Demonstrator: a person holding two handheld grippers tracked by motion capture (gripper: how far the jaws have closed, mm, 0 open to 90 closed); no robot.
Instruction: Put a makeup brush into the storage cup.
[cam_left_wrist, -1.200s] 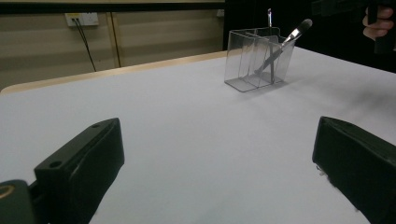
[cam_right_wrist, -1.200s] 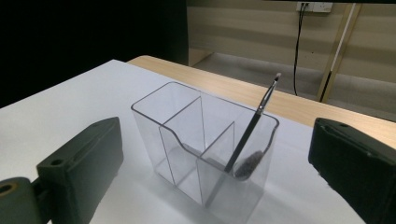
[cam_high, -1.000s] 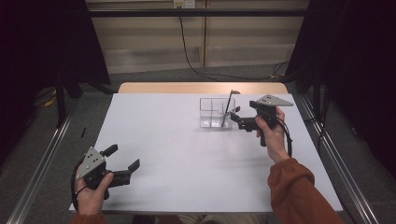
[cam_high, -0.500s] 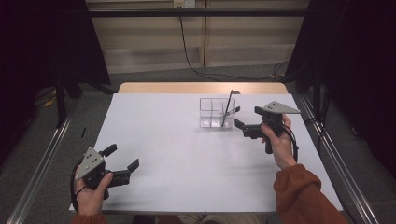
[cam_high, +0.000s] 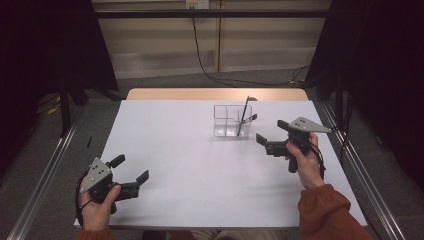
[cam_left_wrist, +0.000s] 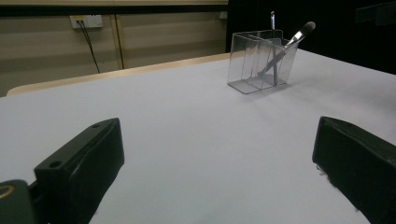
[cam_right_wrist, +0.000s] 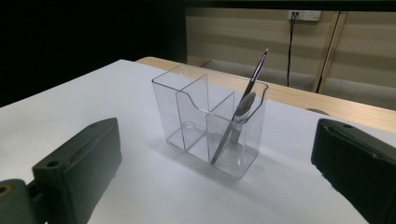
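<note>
A clear plastic organizer (cam_high: 231, 120) with several compartments stands on the white table (cam_high: 200, 165), right of centre toward the back. Two thin brushes (cam_high: 243, 116) lean in its right-hand compartment. In the right gripper view the organizer (cam_right_wrist: 210, 119) sits between the open jaws a short way ahead, brushes (cam_right_wrist: 243, 109) upright in it. My right gripper (cam_high: 272, 136) hovers open just right of the organizer. At the front left corner my left gripper (cam_high: 131, 170) is open and holds nothing. Far off in the left gripper view the organizer (cam_left_wrist: 261, 60) stands with its brushes (cam_left_wrist: 286, 46).
A wooden strip (cam_high: 215, 94) runs along the table's far edge. Metal rails (cam_high: 40, 180) flank both sides. A black cable (cam_high: 200, 55) hangs down the back wall from a socket. Wide bare tabletop lies between the two grippers.
My right gripper has drawn back from the organizer, toward the right and nearer the person. The left gripper has stayed put.
</note>
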